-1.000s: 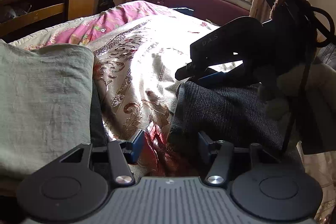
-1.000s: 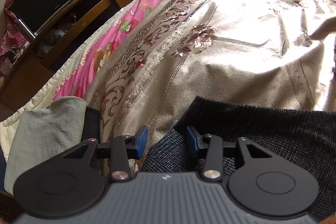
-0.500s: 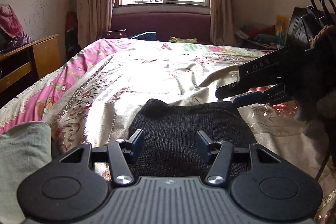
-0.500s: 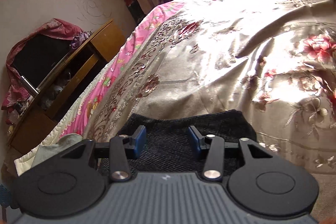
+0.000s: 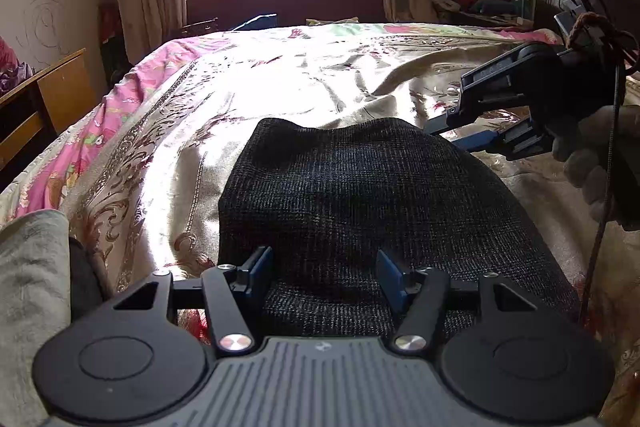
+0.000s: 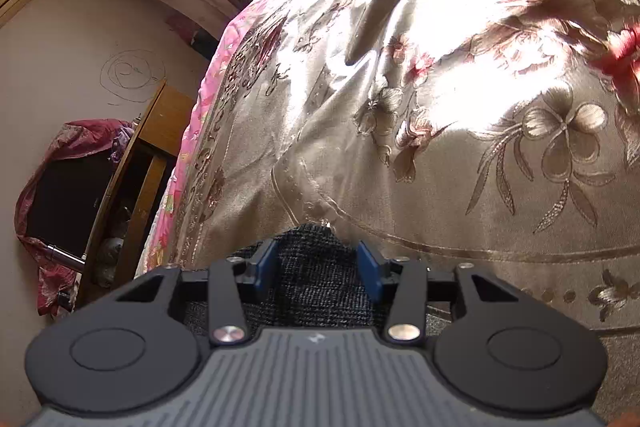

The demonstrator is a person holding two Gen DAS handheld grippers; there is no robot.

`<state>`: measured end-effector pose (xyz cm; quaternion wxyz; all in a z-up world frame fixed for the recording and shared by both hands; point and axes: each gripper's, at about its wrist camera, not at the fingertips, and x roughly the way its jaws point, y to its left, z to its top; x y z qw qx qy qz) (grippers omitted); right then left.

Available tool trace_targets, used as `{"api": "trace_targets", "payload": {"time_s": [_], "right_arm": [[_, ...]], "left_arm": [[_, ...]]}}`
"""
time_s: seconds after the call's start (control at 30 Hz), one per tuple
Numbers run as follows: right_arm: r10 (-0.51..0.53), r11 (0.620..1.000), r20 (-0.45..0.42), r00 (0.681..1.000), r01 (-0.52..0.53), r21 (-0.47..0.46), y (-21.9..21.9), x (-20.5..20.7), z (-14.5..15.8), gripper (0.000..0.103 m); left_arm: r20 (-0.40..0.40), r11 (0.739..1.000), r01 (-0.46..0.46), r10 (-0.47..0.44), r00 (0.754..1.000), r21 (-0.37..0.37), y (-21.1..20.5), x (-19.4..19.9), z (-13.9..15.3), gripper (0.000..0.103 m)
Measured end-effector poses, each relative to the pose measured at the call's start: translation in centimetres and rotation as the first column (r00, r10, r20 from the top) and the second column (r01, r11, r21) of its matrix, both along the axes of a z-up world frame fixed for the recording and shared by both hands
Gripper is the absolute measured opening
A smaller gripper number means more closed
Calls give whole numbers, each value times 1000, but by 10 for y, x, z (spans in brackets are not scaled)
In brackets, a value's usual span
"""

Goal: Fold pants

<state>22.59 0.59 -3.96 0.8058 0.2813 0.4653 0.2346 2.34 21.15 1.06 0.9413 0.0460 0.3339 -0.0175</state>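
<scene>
At nine o'clock in your left wrist view a grey-green cloth lies at the bed's edge. Your left claw is spread wide, released, over the near edge of the dark knit pants, folded on the floral bedspread. At two o'clock your right claw hovers, fingers parted, above the pants' far corner.

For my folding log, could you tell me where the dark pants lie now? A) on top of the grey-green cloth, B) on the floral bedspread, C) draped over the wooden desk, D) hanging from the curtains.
B: the dark pants lie spread on the floral bedspread, with both sets of jaws open above them.
</scene>
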Motion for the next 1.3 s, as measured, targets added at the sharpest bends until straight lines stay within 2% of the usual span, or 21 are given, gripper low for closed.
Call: {"api": "trace_targets", "payload": {"time_s": [0.03, 0.1, 0.17, 0.23, 0.3, 0.33, 0.37, 0.43, 0.53, 0.6, 0.67, 0.83, 0.9, 0.93, 1.0, 1.07, 1.1, 1.13, 1.17, 1.23, 1.3], "right_arm": [[5, 1000, -5, 1000, -5, -14, 2, 2, -2, 22], [-4, 1000, -3, 1000, 4, -10, -2, 2, 2, 21], [-23, 1000, 42, 999, 23, -6, -13, -6, 16, 26], [-17, 1000, 82, 997, 16, 6, -25, -21, 34, 27], [13, 1000, 80, 997, -14, 11, -34, -40, 43, 36], [30, 1000, 71, 997, -30, 7, -38, -51, 45, 48], [45, 999, 58, 997, -45, 4, -41, -61, 45, 56], [70, 997, 29, 997, -71, 11, -44, -79, 38, 60], [111, 993, -27, 993, -110, 43, -38, -90, 21, 60], [129, 990, -58, 990, -126, 58, -30, -90, 10, 60], [143, 986, -88, 986, -135, 93, -23, -90, -1, 64], [157, 979, -78, 984, -145, 147, -13, -82, -7, 78], [157, 978, -55, 986, -147, 146, -11, -83, -9, 78], [156, 978, -46, 987, -148, 144, -9, -83, -10, 77], [152, 980, -30, 988, -147, 132, -5, -81, -10, 68], [134, 983, -62, 989, -124, 135, -6, -77, -12, 46], [133, 980, -74, 988, -120, 157, -11, -77, -11, 42], [137, 977, -72, 988, -123, 173, -17, -77, -8, 31], [143, 974, -68, 987, -128, 187, -24, -78, -4, 26], [156, 970, -57, 986, -141, 199, -38, -82, 5, 23], [158, 975, -33, 987, -151, 161, -52, -85, 17, 23]], "left_arm": [[1, 1000, -1, 1, 1000, -3, 0, -1, 0, 72], [-3, 1000, -10, 10, 1000, -9, 2, -2, 2, 72], [-6, 1000, -25, 25, 1000, -12, 5, -6, 8, 72], [1, 1000, -31, 31, 1000, 2, 6, -9, 15, 72], [12, 999, -34, 33, 999, 21, 8, -12, 20, 72], [21, 999, -39, 38, 999, 28, 9, -14, 23, 72], [34, 999, -42, 41, 999, 27, 10, -15, 27, 72], [51, 998, -52, 51, 997, 23, 15, -13, 31, 72], [24, 998, -64, 64, 998, 2, 27, 0, 29, 72], [-30, 998, -51, 50, 998, -47, 37, 12, 22, 73], [-70, 990, -44, 35, 997, -134, 50, 22, 16, 76], [-129, 962, -25, -11, 992, -271, 74, 40, 1, 89], [-150, 949, -23, -25, 988, -315, 82, 45, -4, 92], [-159, 940, -25, -31, 987, -340, 85, 47, -7, 92], [-170, 928, -37, -29, 985, -372, 87, 49, -13, 92], [-176, 923, -40, -31, 984, -383, 83, 50, -13, 89], [-179, 925, -44, -26, 984, -377, 79, 49, -11, 87], [-175, 934, -45, -19, 984, -356, 74, 46, -9, 86], [-173, 940, -39, -21, 985, -339, 70, 45, -6, 86], [-182, 938, -34, -31, 983, -346, 64, 43, 0, 82], [-182, 937, -3, -65, 981, -349, 49, 42, 5, 79]]}}
